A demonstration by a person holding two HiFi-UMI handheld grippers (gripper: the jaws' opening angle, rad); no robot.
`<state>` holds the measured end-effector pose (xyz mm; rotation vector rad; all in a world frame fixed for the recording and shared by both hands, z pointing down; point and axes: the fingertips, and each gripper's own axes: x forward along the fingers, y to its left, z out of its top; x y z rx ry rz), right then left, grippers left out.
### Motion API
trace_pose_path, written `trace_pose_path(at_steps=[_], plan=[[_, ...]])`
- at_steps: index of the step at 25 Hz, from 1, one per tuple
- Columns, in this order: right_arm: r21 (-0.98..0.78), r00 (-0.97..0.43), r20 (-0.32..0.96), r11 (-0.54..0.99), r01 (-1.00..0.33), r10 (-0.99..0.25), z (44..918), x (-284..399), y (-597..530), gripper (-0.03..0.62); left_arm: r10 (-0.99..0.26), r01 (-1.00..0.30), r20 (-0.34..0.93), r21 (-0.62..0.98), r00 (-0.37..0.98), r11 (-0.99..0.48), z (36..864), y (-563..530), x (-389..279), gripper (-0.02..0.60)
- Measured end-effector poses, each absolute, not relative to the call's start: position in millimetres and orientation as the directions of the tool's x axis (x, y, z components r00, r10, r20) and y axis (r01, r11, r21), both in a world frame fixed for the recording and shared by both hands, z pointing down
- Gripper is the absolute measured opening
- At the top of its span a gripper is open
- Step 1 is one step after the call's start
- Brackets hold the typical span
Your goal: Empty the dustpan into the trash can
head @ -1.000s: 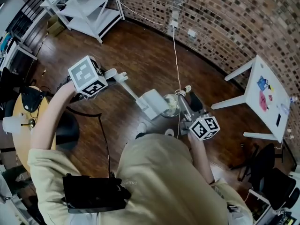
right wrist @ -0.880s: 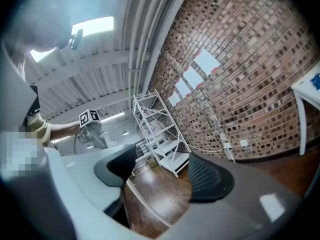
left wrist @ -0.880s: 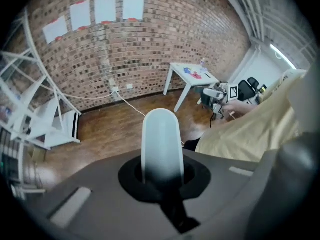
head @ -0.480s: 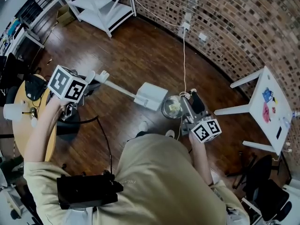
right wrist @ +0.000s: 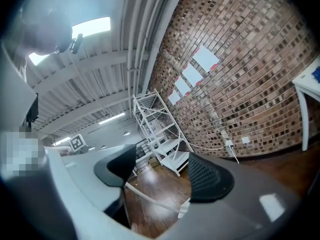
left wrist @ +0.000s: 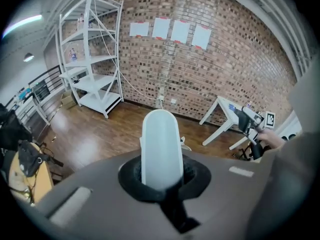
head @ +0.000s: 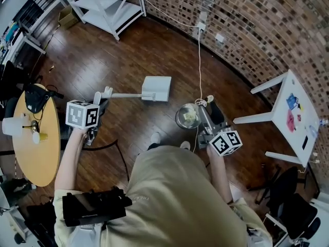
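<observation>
Holding: left gripper [head: 102, 94] clenched on the handle end of the white long-handled plastic dustpan [head: 156, 88], likely for reach and tipping control.
Waiting: right gripper [head: 212, 109] jaws apart, nothing between them, just beside the round shiny trash can [head: 187, 116].
Axis: handle runs straight out from the left jaws, pan end farthest, pointing toward the right gripper's side.
Dustpan place: ahead of the left gripper, apart from the can, not over it.

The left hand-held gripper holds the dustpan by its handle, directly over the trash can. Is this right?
No: the head view shows the dustpan off to the side of the trash can, over the floor. The left hand-held gripper does hold its handle.
</observation>
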<state>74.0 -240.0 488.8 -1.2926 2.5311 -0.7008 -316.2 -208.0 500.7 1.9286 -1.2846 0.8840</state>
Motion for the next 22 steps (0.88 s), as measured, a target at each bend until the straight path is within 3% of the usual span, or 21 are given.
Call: trace_pose_path(at_steps=[9, 17, 22], plan=[[-0.497, -0.592, 0.037, 0.499, -0.71, -0.805, 493, 71, -235, 0.31, -0.562, -0.968, 0.81, 0.027, 0.167, -0.249, 625, -218, -281, 0.0], [-0.49, -0.613, 0.034, 0.521, -0.699, -0.79, 495, 52, -247, 0.307, -0.567, -0.991, 0.816, 0.048, 0.11, -0.123, 755, -234, -271, 0.0], [-0.468, -0.62, 0.037, 0.534, -0.704, -0.784, 491, 46, -245, 0.307, -0.55, -0.986, 0.83, -0.008, 0.087, -0.169, 797, -244, -267, 0.0]])
